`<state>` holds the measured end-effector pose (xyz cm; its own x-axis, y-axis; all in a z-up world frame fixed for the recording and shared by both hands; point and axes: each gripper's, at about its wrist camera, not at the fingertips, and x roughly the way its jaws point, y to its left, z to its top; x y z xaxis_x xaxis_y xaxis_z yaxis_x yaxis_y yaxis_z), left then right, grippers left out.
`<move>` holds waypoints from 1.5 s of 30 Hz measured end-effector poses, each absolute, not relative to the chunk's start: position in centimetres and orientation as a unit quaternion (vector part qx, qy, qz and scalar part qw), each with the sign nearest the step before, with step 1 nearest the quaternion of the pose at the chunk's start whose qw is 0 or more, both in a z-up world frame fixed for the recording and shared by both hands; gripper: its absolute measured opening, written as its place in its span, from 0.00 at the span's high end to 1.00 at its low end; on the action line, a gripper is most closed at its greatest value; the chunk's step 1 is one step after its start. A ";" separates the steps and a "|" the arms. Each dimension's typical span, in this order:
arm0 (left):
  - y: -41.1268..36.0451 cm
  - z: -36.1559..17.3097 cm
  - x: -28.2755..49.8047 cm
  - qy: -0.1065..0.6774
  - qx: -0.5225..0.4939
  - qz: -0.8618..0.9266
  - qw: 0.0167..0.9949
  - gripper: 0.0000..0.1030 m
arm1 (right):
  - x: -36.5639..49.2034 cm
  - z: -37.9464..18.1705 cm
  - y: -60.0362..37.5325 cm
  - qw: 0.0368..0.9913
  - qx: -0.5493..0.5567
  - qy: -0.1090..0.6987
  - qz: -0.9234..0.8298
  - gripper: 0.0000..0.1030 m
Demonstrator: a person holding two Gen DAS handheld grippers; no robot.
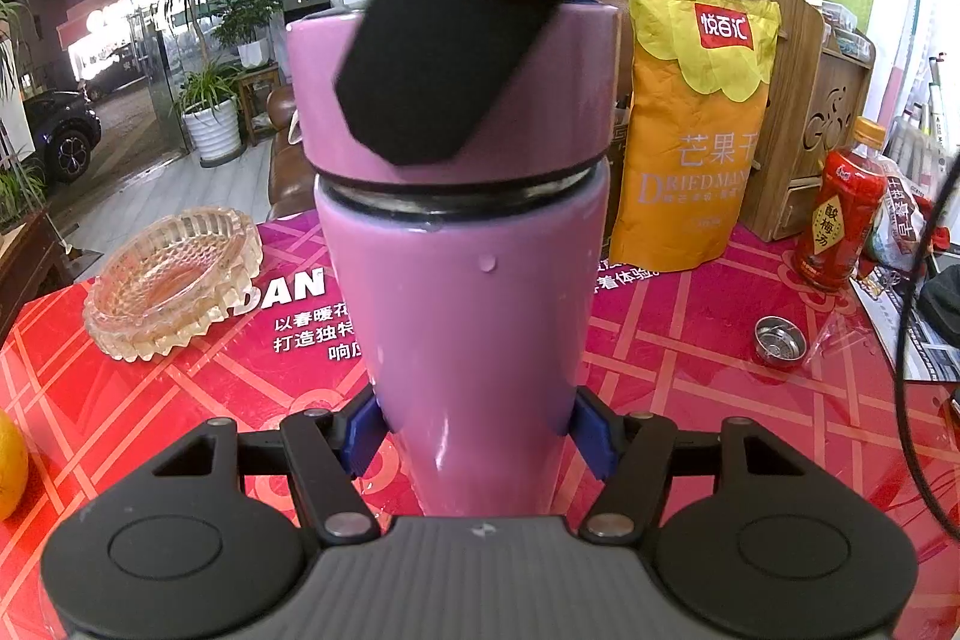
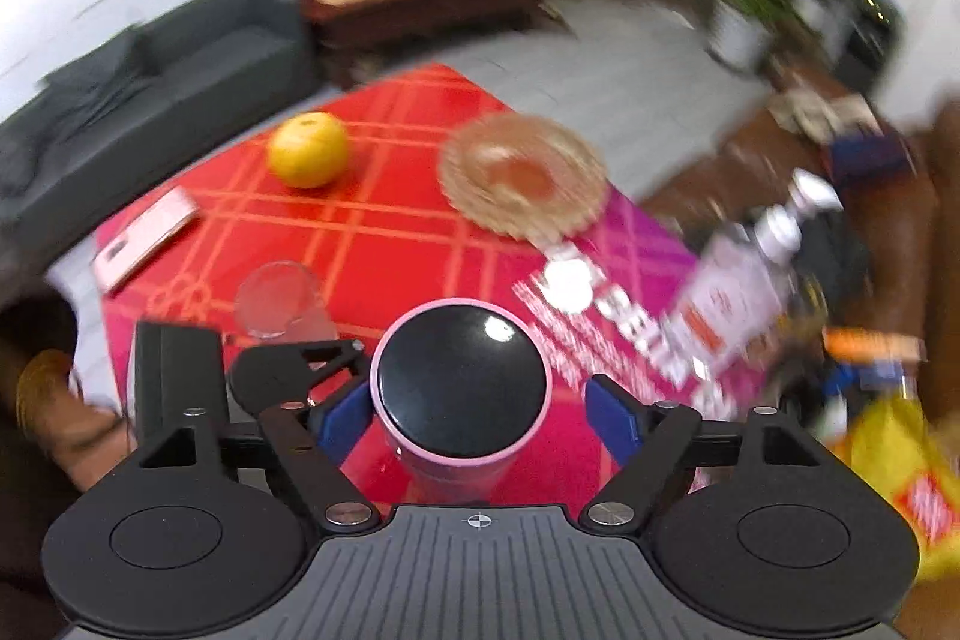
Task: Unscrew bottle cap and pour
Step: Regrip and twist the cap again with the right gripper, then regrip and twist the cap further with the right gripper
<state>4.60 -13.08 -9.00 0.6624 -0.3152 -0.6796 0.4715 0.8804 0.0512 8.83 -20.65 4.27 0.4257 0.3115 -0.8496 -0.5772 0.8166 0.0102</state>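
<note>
A pink thermos bottle [image 1: 468, 316] stands upright on the red table cover. My left gripper [image 1: 477, 433] is shut on its lower body, blue pads against both sides. Its pink cap [image 1: 594, 100] sits on top with a thin gap above the metal neck ring. In the right wrist view I look down on the cap's black top [image 2: 461, 379]. My right gripper [image 2: 474, 421] straddles the cap with its blue pads apart from it, the right pad [image 2: 609, 421] showing a clear gap. A black finger [image 1: 444, 40] of the right gripper crosses the cap in the left wrist view.
A glass ashtray [image 1: 171, 283] sits left of the bottle. A clear glass [image 2: 279, 301], an orange [image 2: 309, 149] and a pink phone [image 2: 147, 238] lie on the table. A yellow snack bag [image 1: 690, 124], a red drink bottle [image 1: 840, 214] and a metal strainer [image 1: 779, 342] stand to the right.
</note>
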 end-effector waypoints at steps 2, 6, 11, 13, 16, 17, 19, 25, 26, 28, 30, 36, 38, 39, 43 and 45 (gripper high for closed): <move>-13.1 -9.0 4.6 0.349 0.113 -0.217 0.905 0.35 | 8.4 4.5 -20.3 0.841 -0.115 0.472 0.238 0.23; -13.2 -9.2 4.9 0.352 0.111 -0.216 0.904 0.35 | 7.4 3.5 -20.4 0.859 -0.073 0.466 0.201 0.27; -13.2 -9.3 4.8 0.353 0.111 -0.217 0.903 0.35 | 7.2 3.1 -20.9 0.857 -0.077 0.451 0.238 0.38; -13.2 -9.3 4.7 0.351 0.113 -0.217 0.904 0.35 | 7.1 2.9 -21.1 0.856 -0.078 0.445 0.252 0.38; -13.2 -9.4 4.8 0.355 0.108 -0.218 0.902 0.36 | 6.9 2.6 -21.5 0.854 -0.081 0.435 0.274 0.38; -13.2 -9.4 4.8 0.356 0.108 -0.218 0.902 0.36 | 6.9 2.5 -21.6 0.853 -0.082 0.432 0.281 0.38; -13.2 -9.3 4.9 0.356 0.108 -0.217 0.902 0.36 | 6.8 2.4 -21.8 0.851 -0.083 0.426 0.296 0.38; -13.1 -9.1 5.0 0.357 0.108 -0.217 0.902 0.36 | 6.5 1.9 -22.4 0.845 -0.087 0.406 0.338 0.38; -13.1 -9.2 5.0 0.357 0.108 -0.217 0.902 0.36 | 6.5 1.8 -22.5 0.843 -0.088 0.402 0.346 0.38; -13.3 -9.3 5.1 0.357 0.108 -0.217 0.902 0.36 | 6.4 1.6 -22.7 0.840 -0.089 0.395 0.360 0.37; -13.4 -9.5 5.2 0.358 0.108 -0.217 0.902 0.36 | 7.2 1.9 -23.7 0.841 -0.081 0.394 0.363 0.22; -13.3 -9.3 5.1 0.357 0.110 -0.218 0.902 0.36 | 7.5 3.3 -24.4 0.866 0.003 0.412 0.283 0.22; -13.3 -9.3 5.1 0.357 0.112 -0.217 0.902 0.35 | 6.9 3.4 -23.3 0.869 -0.017 0.413 0.271 0.22; -13.4 -9.3 5.2 0.357 0.112 -0.217 0.902 0.35 | 6.6 3.3 -22.7 0.869 -0.025 0.412 0.271 0.23; -13.5 -9.3 5.2 0.356 0.115 -0.216 0.902 0.35 | 6.5 3.3 -22.0 0.872 -0.077 0.410 0.257 0.38; -13.5 -9.2 5.0 0.357 0.115 -0.216 0.901 0.35 | 6.9 3.5 -22.0 0.864 -0.090 0.415 0.269 0.38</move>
<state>5.03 -13.53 -9.22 0.6518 -0.3070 -0.6935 0.4711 0.8805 0.0529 6.88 -22.00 3.48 0.5109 0.3901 -0.7660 -0.5398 0.8391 0.0673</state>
